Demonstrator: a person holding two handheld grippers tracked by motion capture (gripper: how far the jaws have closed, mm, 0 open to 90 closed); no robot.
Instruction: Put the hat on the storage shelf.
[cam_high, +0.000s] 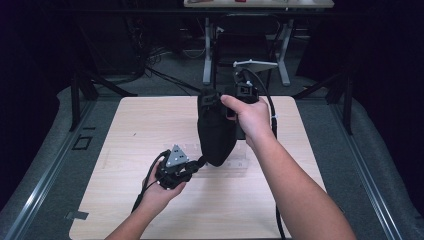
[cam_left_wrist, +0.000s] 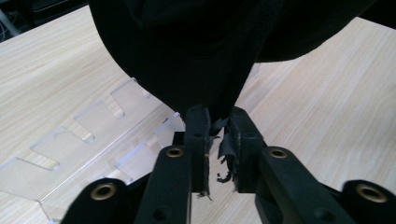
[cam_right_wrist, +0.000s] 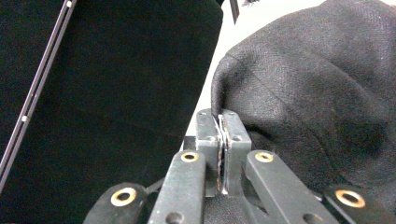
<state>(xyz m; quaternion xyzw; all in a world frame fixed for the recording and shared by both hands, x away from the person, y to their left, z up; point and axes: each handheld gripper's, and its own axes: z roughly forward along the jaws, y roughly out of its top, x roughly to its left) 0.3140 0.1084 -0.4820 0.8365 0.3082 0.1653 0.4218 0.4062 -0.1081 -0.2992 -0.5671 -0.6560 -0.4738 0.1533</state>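
Black bag hangs above counter: right claw clenched on top hem, left claw grasping bottom tip, prob. to stretch it.

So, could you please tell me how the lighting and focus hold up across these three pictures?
High view: the table is evenly lit and the room behind is nearly black, so the black bag shows little detail. Left gripper view: the wood grain is sharp, the bag a dark mass, and the clear rack gives faint glints. Right gripper view: the weave is crisp, with a blown-out white gap behind.
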